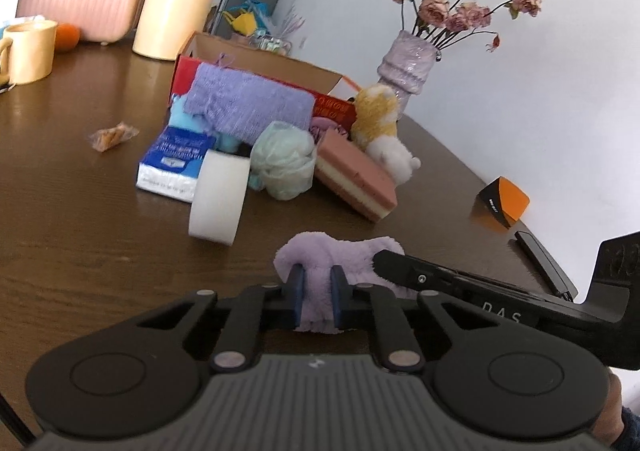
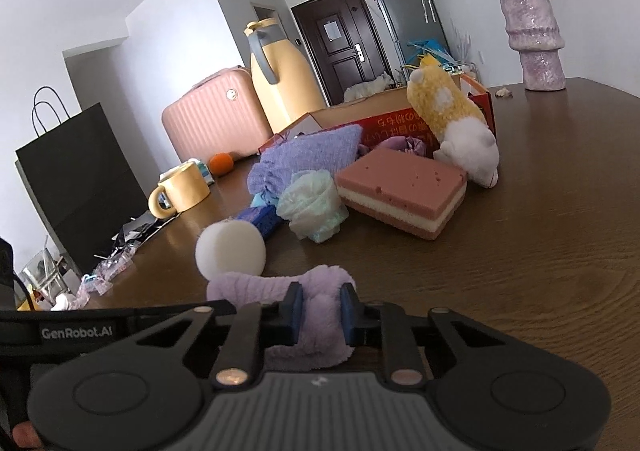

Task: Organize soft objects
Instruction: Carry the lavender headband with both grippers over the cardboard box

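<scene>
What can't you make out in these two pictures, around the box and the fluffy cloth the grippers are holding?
- Cardboard box interior: both views, hidden by its wall and the purple knit cloth.
- Fluffy lilac cloth, lower end: behind the right gripper; in left view behind the left gripper.
- Tissue pack print: blurred.

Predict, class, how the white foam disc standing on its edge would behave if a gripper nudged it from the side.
The white foam disc stands on its rim on the bare wooden table, so it would probably tip flat or roll off. It looks like light foam, so a soft push likely moves it. Its face appears matte, so it is probably not slippery.
</scene>
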`<state>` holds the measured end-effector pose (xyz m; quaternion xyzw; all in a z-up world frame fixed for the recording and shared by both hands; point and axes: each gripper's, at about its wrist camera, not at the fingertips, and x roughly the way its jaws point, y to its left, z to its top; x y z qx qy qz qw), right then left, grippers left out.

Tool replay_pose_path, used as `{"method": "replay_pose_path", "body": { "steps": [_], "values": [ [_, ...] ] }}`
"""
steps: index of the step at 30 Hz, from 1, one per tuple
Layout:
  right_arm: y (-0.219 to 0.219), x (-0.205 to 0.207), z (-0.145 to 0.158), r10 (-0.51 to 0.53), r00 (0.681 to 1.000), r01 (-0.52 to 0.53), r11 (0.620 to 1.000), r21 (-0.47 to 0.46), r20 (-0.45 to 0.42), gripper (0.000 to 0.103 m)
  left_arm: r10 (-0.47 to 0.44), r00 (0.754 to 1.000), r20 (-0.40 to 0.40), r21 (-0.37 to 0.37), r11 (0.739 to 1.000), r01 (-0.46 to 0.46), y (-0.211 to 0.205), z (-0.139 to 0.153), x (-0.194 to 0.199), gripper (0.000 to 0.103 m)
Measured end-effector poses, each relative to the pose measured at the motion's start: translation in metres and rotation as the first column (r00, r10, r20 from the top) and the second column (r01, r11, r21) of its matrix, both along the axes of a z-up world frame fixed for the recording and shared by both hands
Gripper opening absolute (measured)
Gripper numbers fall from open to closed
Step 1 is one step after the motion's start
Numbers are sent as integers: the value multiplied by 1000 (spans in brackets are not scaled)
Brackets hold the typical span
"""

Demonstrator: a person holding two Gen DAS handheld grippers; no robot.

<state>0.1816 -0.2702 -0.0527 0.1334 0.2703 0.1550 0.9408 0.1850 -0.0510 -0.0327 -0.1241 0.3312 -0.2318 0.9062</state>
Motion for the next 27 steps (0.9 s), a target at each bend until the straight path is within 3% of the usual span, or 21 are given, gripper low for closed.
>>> {"method": "replay_pose_path", "body": {
  "steps": [7,12,20,27],
  "values": [
    [2,14,16,-9,998,9,1000,-4,59,19,-37,995,96,8,999,36,3,11,18,13],
    [9,40,27,-14,996,15,1000,-15,93,19,-85,981,172,63,995,75,4,20,48,14],
    [14,94,53,-15,985,24,998,-52,169,19,-138,950,280,103,988,113,6,31,107,14],
    [15,158,82,1,978,18,996,-86,210,19,-107,945,310,110,991,76,0,54,163,15]
  ]
}}
